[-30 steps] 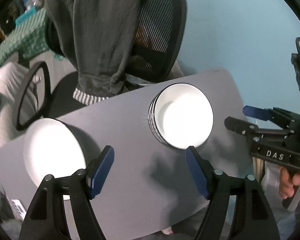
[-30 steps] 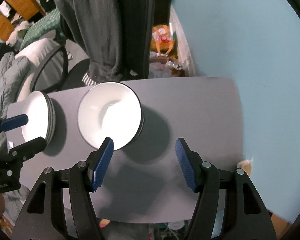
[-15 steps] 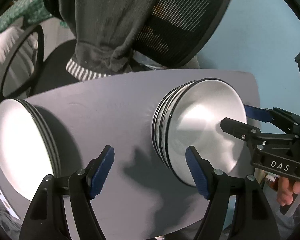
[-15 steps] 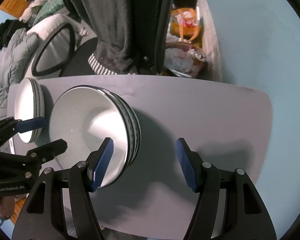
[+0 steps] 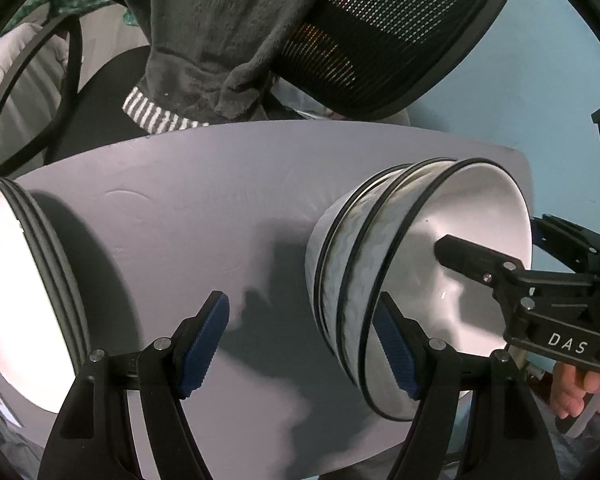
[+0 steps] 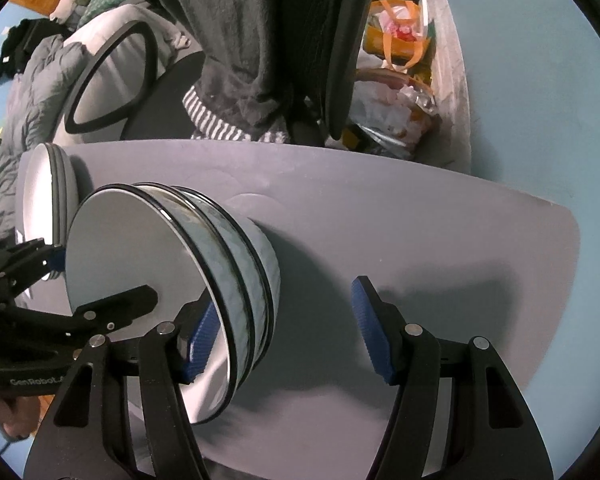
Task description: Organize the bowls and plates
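A stack of white bowls with black rims stands on the grey table, right of middle. A stack of white plates sits at the left edge. My left gripper is open and straddles the near-left wall of the bowls, with one pad inside the top bowl and one outside. My right gripper straddles the opposite rim. In the right wrist view the bowls sit left, the plates beyond them. The right gripper is open, its pads clear of the wall. The left gripper shows at the far left.
A black mesh office chair draped with a grey garment stands just behind the table's far edge. Bags of clutter lie on the floor beyond. The right half of the table is bare. A hand holds the right gripper.
Both grippers have come down toward the table and closed in on the bowl stack from either side. Each now has one finger inside the top bowl. The jaws kept their width.
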`<state>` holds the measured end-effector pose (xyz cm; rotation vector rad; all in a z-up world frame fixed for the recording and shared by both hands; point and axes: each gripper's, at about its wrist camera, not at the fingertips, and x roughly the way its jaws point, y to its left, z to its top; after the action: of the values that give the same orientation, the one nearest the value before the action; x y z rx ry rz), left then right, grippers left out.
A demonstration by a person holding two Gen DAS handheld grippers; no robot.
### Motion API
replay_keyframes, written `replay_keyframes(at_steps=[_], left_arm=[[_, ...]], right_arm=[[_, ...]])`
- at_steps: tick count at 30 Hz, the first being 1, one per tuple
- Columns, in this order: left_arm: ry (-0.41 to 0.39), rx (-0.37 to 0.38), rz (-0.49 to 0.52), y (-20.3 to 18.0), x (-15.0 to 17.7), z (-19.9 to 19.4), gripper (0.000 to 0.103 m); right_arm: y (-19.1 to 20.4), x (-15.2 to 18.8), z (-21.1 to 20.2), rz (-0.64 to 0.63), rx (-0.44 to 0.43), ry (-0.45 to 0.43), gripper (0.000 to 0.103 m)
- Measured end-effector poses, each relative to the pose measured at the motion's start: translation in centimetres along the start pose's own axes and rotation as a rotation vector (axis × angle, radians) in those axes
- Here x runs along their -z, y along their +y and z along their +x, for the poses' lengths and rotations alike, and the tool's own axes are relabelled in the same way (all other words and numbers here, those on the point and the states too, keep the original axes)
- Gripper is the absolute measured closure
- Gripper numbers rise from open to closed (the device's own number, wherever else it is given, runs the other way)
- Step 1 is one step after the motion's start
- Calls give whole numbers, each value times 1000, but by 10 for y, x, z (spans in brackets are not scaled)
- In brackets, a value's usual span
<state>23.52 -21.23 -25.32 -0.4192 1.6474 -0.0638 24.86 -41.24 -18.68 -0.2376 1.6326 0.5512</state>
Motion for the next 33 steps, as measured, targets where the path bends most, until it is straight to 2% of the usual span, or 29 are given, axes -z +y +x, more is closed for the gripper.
replay_keyframes(at_steps=[3,7,9,11,12,16,26,33], left_arm=[[4,31,-19,0,-2,1,30],[16,108,-54,2,-7,1,45],[23,144,-75,3,-10,1,50],[27,169,-82,2,-11,0,61],[27,178,-82,1,-12,-1,62],[14,141,-53,-5,-13,-5,63],[-19,95,-59,-2,-1,-12,70],[-24,75,-122,27,34,-17,71]], right_arm=[[0,-2,1,-7,-27,0,39],[1,-6,2,-31,-50,10,40],[2,-7,3,-47,-81,16,54],[3,-8,3,-52,-110,23,61],[3,-9,3,-55,-117,25,64],[3,-10,5,-59,-160,46,75],[16,-5,4,-91,-102,29,74],[42,9,15,-122,-139,52,74]])
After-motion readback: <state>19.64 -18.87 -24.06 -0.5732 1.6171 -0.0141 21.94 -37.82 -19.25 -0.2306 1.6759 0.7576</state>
